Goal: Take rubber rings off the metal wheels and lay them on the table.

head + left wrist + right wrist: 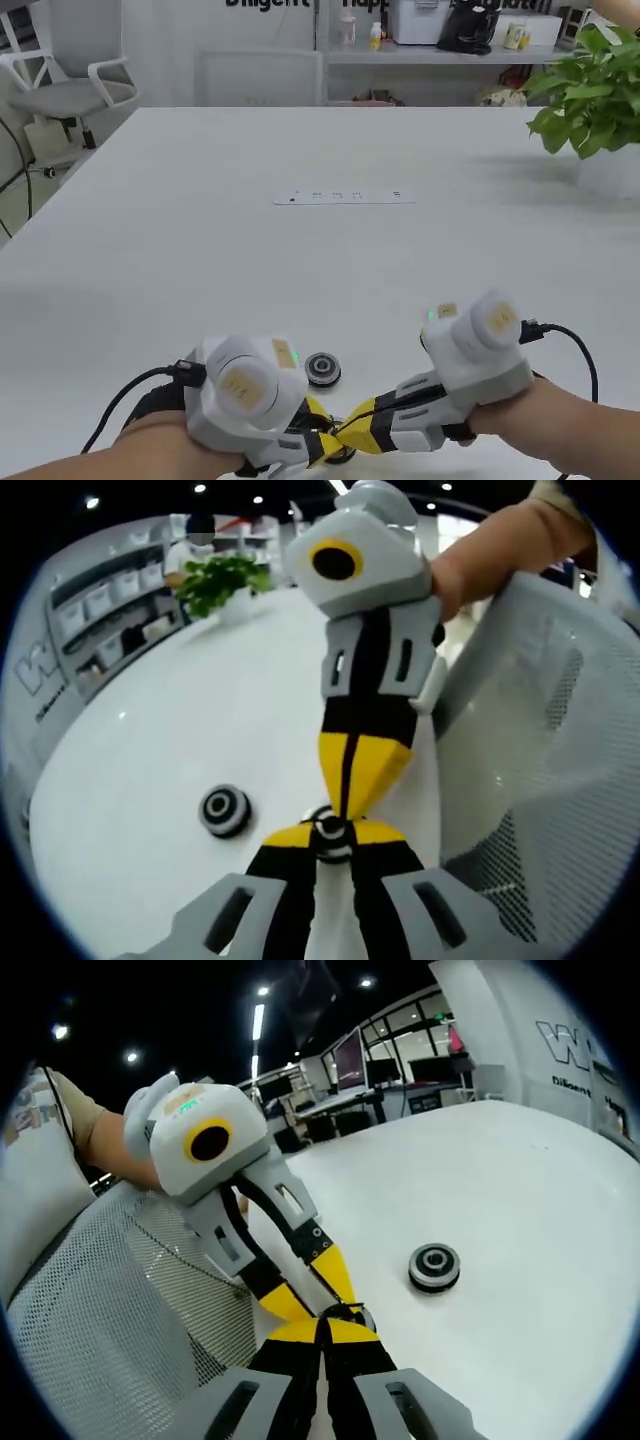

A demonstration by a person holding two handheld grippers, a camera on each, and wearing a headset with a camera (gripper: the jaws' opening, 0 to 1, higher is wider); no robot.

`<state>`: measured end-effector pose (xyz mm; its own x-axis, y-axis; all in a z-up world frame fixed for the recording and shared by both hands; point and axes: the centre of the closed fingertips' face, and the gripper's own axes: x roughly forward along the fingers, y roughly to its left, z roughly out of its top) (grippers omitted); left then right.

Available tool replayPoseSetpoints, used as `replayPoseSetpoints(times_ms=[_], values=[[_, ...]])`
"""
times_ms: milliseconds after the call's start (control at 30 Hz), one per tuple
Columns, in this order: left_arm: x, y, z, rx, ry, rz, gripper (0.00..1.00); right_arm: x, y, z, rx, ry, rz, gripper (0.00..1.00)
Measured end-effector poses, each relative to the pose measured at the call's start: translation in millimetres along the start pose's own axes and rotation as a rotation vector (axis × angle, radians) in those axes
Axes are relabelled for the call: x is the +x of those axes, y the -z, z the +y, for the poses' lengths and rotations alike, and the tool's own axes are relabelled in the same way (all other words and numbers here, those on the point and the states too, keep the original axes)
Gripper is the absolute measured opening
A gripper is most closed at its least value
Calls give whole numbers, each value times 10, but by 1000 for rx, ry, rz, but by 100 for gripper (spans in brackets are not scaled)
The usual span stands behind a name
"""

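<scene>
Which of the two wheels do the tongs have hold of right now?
The near wheel, pinched where left tongs and right tongs meet tip to tip; the other wheel lies free on the table.

Table point(320, 260): white, smooth, matt with a faint sheen.
Loose wheel point(434, 1265) and gripped wheel point(330, 826): bright metal hubs, matt black rubber rings.
Left gripper point(332, 838), right gripper point(328, 1322): smooth grey-white plastic housings, satin yellow-and-black jaws.
Chair back point(110, 1290), lower left: white woven mesh.

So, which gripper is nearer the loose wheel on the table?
Left. The loose wheel lies beside the body of the left gripper; the right gripper comes from farther off; both tips meet at a second wheel.
</scene>
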<state>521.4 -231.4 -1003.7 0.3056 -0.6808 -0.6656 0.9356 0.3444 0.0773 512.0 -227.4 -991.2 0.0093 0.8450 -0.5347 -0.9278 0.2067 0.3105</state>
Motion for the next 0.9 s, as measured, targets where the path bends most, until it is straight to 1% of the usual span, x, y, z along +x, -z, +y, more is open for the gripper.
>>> replayPoseSetpoints(times_ms=[67,133,167,267,400,567,667,767,900], values=[[1,-3,1,3,-4,-6,12,7,20,-26,-13,12,10,0],[0,-4,0,13,-3,-16,13,-2,39,-74,-10,24,12,0],[-1,-5,2,7,-3,-20,13,-7,43,-83,-9,27,12,0],[-2,-9,-6,4,1,-27,13,-9,62,-86,-5,32,13,0],[-9,-9,-17,10,8,-22,13,-4,53,-76,1,36,7,0],[-51,9,-40,17,25,-13,15,4,29,-70,7,38,-6,0],[-82,-15,-50,17,31,-17,16,5,21,-59,10,37,-10,0],[-136,-63,-46,26,35,-28,16,2,2,-43,18,35,-21,0],[-183,-82,-34,33,34,-31,20,-19,-65,-50,32,37,-49,0]])
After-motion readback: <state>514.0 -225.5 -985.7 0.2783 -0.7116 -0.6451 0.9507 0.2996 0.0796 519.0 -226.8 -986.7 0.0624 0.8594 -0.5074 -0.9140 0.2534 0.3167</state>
